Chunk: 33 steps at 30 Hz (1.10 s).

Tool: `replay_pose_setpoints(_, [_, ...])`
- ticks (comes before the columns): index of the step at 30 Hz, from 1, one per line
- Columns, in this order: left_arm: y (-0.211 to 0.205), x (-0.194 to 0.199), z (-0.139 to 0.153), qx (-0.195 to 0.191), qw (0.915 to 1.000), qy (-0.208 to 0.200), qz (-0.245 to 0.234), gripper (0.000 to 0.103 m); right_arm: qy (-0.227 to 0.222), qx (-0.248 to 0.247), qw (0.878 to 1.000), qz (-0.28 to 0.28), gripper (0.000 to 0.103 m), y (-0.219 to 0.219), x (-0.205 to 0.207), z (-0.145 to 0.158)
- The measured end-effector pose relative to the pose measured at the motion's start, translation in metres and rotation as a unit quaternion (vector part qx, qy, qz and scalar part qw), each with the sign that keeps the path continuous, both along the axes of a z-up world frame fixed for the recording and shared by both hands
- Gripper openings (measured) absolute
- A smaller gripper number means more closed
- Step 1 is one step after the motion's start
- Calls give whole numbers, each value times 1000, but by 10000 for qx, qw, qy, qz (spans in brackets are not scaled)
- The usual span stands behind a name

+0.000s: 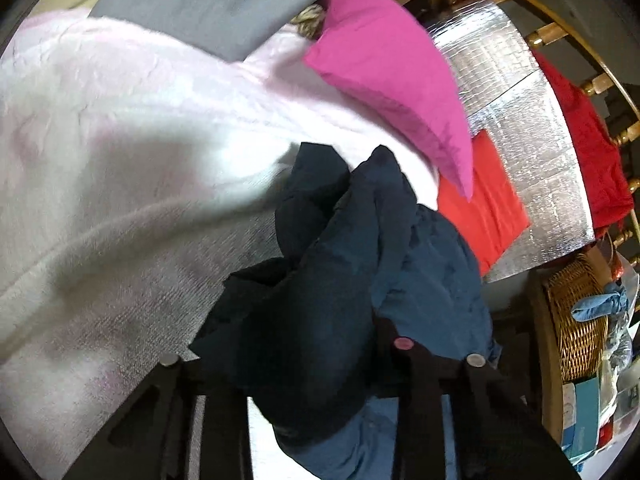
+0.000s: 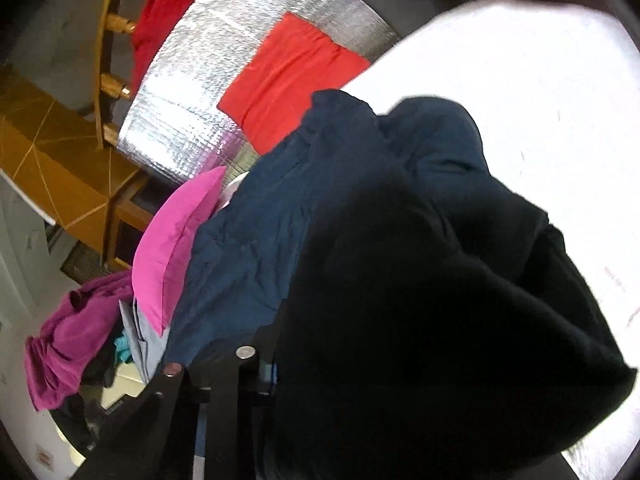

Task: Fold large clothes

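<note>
The left gripper (image 1: 320,360) and right gripper (image 2: 280,364) each had their fingers clamped on the bunched dark blue garment (image 1: 344,272), which hung above the shiny surface (image 1: 516,120). Its loose folds could slip out, because each grip held only a thick lump. At one o'clock lay a folded red cloth (image 1: 484,216). A pink cloth (image 1: 384,76) and a fluffy white blanket (image 1: 132,144) crowded close.

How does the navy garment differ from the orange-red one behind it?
The navy garment is bunched and crumpled; the orange-red garment lies flat as a neat folded rectangle. The navy one is dark blue, the other bright orange-red. The navy one fills the foreground of both views, draped over the black fingers; the orange-red one rests untouched on the silver mat. Both are plain, unpatterned fabric.
</note>
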<state>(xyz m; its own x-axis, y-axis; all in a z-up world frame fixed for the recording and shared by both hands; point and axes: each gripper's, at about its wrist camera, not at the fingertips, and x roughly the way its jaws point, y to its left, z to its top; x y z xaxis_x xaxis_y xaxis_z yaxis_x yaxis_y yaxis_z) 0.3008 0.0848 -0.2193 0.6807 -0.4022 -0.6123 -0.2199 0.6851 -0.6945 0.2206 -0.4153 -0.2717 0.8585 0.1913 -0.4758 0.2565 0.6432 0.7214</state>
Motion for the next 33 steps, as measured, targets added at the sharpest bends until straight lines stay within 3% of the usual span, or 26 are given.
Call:
replay_pose_setpoints(7, [-4,-12,34,230,9995,-194,-25,26,-99,-271,9994,171,32,5,-27,24])
replay_pose_setpoints(14, [2,-49,26,452,9985,253,-180,28,122,-90,9996,234,32,4,-59,10])
replay_pose_setpoints(17, [1,-35,5,746,9922,937,-331,53,304,605,9972,302,37,-8,-58,-12])
replay_pose_setpoints(18, [5,-33,0,637,9917,1077,-313,61,347,830,9954,319,39,-12,-59,-16])
replay_pose_setpoints(20, [19,-29,-7,155,9913,1250,-393,61,513,1148,9908,507,46,-18,-58,-18])
replay_pose_setpoints(22, [30,-26,-8,-103,9890,1359,-567,62,668,991,9909,615,52,-23,-67,-9])
replay_pose_setpoints(26, [56,-29,-1,-492,9851,1425,-831,62,678,619,9915,926,54,-39,-99,9])
replay_pose_setpoints(29, [77,-38,15,-204,9913,1224,-445,62,640,326,9946,750,65,-60,-120,19])
replay_pose_setpoints(33, [100,-46,40,498,9956,751,269,68,169,554,9982,155,73,-96,-129,24])
